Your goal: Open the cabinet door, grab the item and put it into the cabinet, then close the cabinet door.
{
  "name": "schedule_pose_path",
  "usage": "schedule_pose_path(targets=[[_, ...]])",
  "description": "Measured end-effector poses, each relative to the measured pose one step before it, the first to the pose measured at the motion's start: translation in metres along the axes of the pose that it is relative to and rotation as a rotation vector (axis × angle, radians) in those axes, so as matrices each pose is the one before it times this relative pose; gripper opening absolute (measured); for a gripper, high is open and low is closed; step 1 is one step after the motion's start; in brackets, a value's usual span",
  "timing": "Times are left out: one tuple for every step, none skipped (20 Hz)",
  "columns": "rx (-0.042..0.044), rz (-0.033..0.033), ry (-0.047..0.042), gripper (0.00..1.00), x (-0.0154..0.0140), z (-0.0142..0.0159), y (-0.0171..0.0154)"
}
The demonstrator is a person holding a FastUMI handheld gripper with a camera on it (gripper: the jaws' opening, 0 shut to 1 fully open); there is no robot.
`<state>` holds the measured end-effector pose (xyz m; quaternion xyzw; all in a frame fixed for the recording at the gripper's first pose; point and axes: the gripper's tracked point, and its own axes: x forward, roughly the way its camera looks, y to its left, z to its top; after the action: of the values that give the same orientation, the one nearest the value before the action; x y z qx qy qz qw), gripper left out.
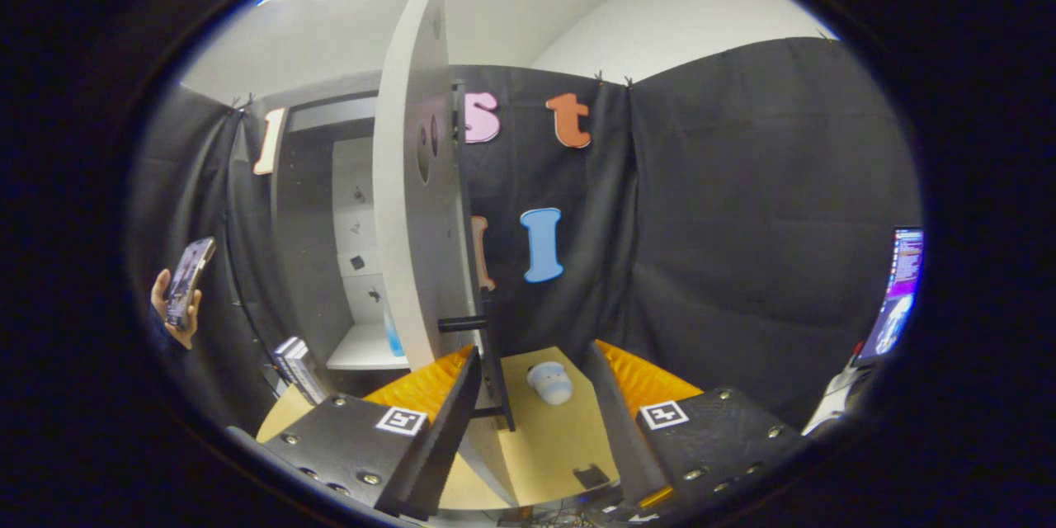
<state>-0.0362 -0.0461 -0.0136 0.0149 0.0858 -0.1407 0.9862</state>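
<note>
White cabinet door stands swung open at 11 o'clock, its dark handle beyond the spread, empty claw. At 12 o'clock, between the fingers, a small pale item rests on the tan bench.

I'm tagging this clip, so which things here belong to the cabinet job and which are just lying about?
For the job:
- cabinet door, swung open
- door handle, just ahead of the fingers
- small pale item on the table, between the fingers
- hand-held gripper, open

Just about:
- phone in a person's hand
- books
- laptop screen
</note>
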Motion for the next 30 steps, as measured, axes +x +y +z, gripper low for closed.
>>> schedule_pose_path(targets=[[0.00037, 0.02577, 0.00312, 0.80, -0.00036, -0.00066, 0.01072], [0.00332, 0.02449, 0.00482, 0.81, 0.00459, -0.00237, 0.01109], [0.00799, 0.02974, 0.00534, 0.81, 0.00112, -0.00088, 0.00894], [0.01019, 0.03401, 0.00694, 0.82, 0.00258, -0.00267, 0.00882], [0.00748, 0.03443, 0.01036, 0.82, 0.00204, -0.00107, 0.00979], [0.00554, 0.03149, 0.00544, 0.82, 0.00292, -0.00316, 0.00965], [0.00654, 0.02970, 0.00452, 0.82, 0.00194, -0.00173, 0.00861], [0.01061, 0.03043, 0.00646, 0.82, 0.00297, -0.00130, 0.00703], [0.01248, 0.02987, 0.00539, 0.82, 0.00425, -0.00206, 0.00715], [0.01418, 0.02858, 0.00444, 0.82, 0.00318, -0.00132, 0.00649], [0.01342, 0.02313, 0.00354, 0.82, 0.00292, 0.00006, 0.00371], [0.00934, 0.01881, 0.00300, 0.82, 0.00294, 0.00028, 0.00368], [0.00283, 0.01791, 0.00133, 0.83, 0.00240, 0.00103, 0.00469], [-0.00360, 0.01814, 0.00410, 0.82, 0.00481, -0.00121, 0.00380], [-0.00809, 0.01991, 0.01032, 0.82, 0.00326, -0.00165, 0.00428], [-0.00581, 0.02277, 0.00784, 0.83, 0.00443, -0.00127, 0.00468], [-0.00417, 0.02662, 0.00972, 0.82, 0.00484, -0.00192, 0.00604], [-0.00095, 0.02984, 0.01103, 0.83, 0.00451, -0.00233, 0.00759], [-0.00080, 0.03007, 0.01093, 0.83, 0.00544, -0.00297, 0.00820], [-0.00181, 0.02915, 0.00658, 0.83, 0.00947, 0.00000, 0.00563], [-0.00035, 0.02933, 0.00114, 0.83, 0.00841, -0.00032, 0.00767], [-0.00380, 0.01794, 0.00304, 0.83, 0.00737, -0.00043, 0.00463], [-0.00150, 0.01724, 0.00396, 0.85, 0.00544, -0.00078, 0.00373], [0.00080, 0.02449, 0.01026, 0.89, 0.00548, -0.00382, 0.00355], [-0.00391, 0.01023, -0.00288, 0.93, 0.00739, 0.00003, 0.00241], [-0.00330, 0.01994, 0.00279, 0.96, 0.01222, -0.00064, 0.00551], [-0.00057, 0.01433, -0.00494, 1.00, 0.00937, -0.00141, 0.00578], [-0.00079, 0.01150, 0.00024, 1.00, 0.00982, -0.00217, 0.00532], [-0.00022, 0.01042, -0.00276, 1.00, 0.00881, -0.00110, 0.00423], [-0.00453, 0.00901, -0.00202, 1.00, 0.00725, -0.00181, 0.00352]])
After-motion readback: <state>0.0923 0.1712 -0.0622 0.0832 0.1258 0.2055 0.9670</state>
